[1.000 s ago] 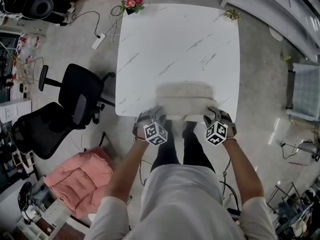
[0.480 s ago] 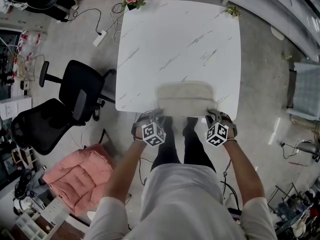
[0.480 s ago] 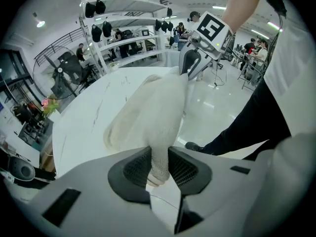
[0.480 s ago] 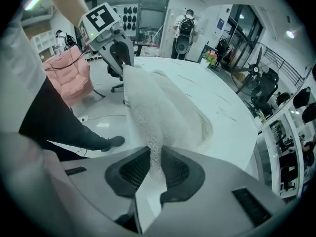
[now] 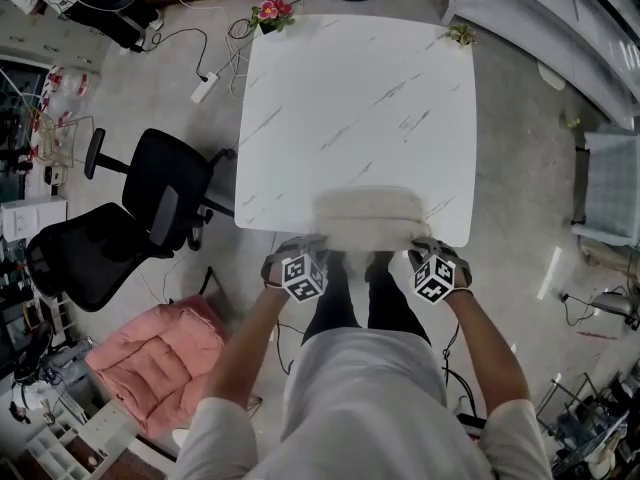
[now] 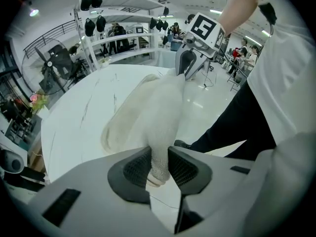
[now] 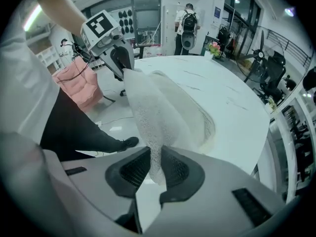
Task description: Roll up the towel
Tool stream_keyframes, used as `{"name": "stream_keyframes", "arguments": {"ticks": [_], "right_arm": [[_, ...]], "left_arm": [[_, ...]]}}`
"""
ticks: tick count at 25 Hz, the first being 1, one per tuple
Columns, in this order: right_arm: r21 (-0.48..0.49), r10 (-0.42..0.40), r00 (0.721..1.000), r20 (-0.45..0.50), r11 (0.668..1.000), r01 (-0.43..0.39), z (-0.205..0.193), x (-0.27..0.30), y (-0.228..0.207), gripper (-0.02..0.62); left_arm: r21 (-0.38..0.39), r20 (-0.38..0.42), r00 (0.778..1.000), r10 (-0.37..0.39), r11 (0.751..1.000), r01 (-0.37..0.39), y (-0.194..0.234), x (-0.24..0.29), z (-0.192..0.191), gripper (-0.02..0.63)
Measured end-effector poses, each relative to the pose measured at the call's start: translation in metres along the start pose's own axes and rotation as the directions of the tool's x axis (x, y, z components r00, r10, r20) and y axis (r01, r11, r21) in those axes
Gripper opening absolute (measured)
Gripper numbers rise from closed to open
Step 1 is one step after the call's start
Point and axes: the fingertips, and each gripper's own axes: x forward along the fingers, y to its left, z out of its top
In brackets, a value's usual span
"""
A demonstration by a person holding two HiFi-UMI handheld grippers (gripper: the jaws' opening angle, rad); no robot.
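Note:
A cream towel (image 5: 368,211) lies folded at the near edge of the white marble table (image 5: 360,98). My left gripper (image 5: 316,247) holds the towel's near left corner and my right gripper (image 5: 420,249) its near right corner. In the left gripper view the towel (image 6: 148,110) runs up from between the pads, and the left gripper (image 6: 159,166) is shut on it, its jaws having just been closing. In the right gripper view the towel (image 7: 165,107) is likewise pinched by the right gripper (image 7: 155,169), whose jaws have also just been closing. The edge between the two corners hangs taut, lifted off the table.
A pot of pink flowers (image 5: 272,12) stands at the table's far left corner and a small plant (image 5: 462,34) at the far right. Two black office chairs (image 5: 160,198) and a pink cushion (image 5: 160,353) are on the floor at the left. The person's legs stand at the near edge.
Both grippers have drawn slightly back toward the person at the table's near edge, and the towel's near corners now sit between their jaws.

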Motion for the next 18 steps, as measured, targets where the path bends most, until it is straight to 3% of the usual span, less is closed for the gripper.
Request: {"name": "stream_keyframes", "arguments": {"ticks": [3, 8, 18], "right_arm": [[0.043, 0.028, 1.0, 0.007, 0.999, -0.029, 0.005, -0.003, -0.011, 0.084], [0.059, 0.001, 1.0, 0.019, 0.998, -0.002, 0.019, -0.008, -0.038, 0.118], [0.085, -0.04, 0.999, 0.031, 0.996, 0.038, 0.039, -0.003, -0.093, 0.184]], "left_arm": [[-0.022, 0.007, 1.0, -0.028, 0.999, 0.028, 0.011, -0.002, 0.004, 0.121], [-0.024, -0.009, 1.0, -0.024, 0.999, 0.024, 0.034, -0.005, 0.014, 0.158], [-0.079, -0.023, 0.997, 0.067, 0.995, -0.069, 0.093, -0.004, 0.03, 0.189]]}}
